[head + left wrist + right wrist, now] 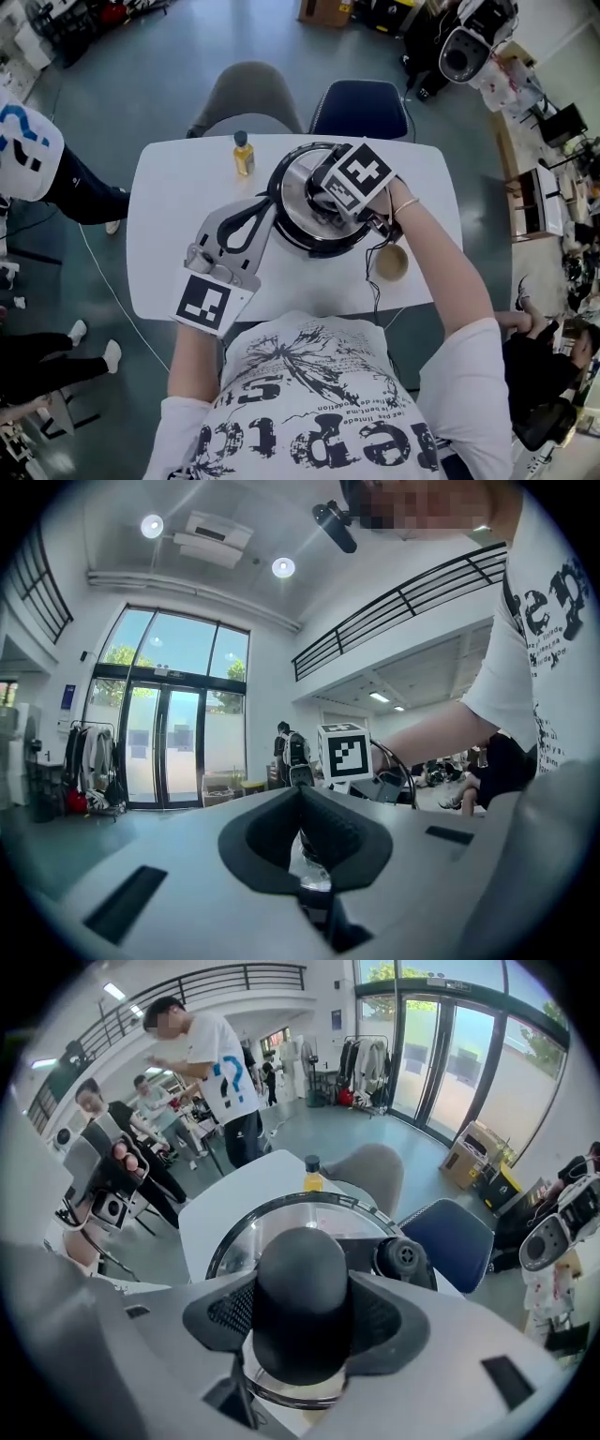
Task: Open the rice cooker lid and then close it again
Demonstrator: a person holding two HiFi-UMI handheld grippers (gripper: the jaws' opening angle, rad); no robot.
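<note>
The rice cooker (298, 217) stands mid-table with its glass lid (272, 1232) down. My right gripper (330, 208) points steeply down over it and is shut on the lid's black knob (302, 1297), which fills the space between both pads. A black steam valve (403, 1258) sits on the lid beside the knob. My left gripper (266, 203) lies level at the cooker's left side. Its tips come together against the cooker's rim, and a silvery piece (309, 864) shows in the gap behind them.
A small yellow bottle (243, 155) stands on the white table (178, 216) behind the cooker. A brown cup (391, 263) and a black cable (374, 286) lie to the cooker's right. Two chairs (246, 94) stand at the far edge. People stand around.
</note>
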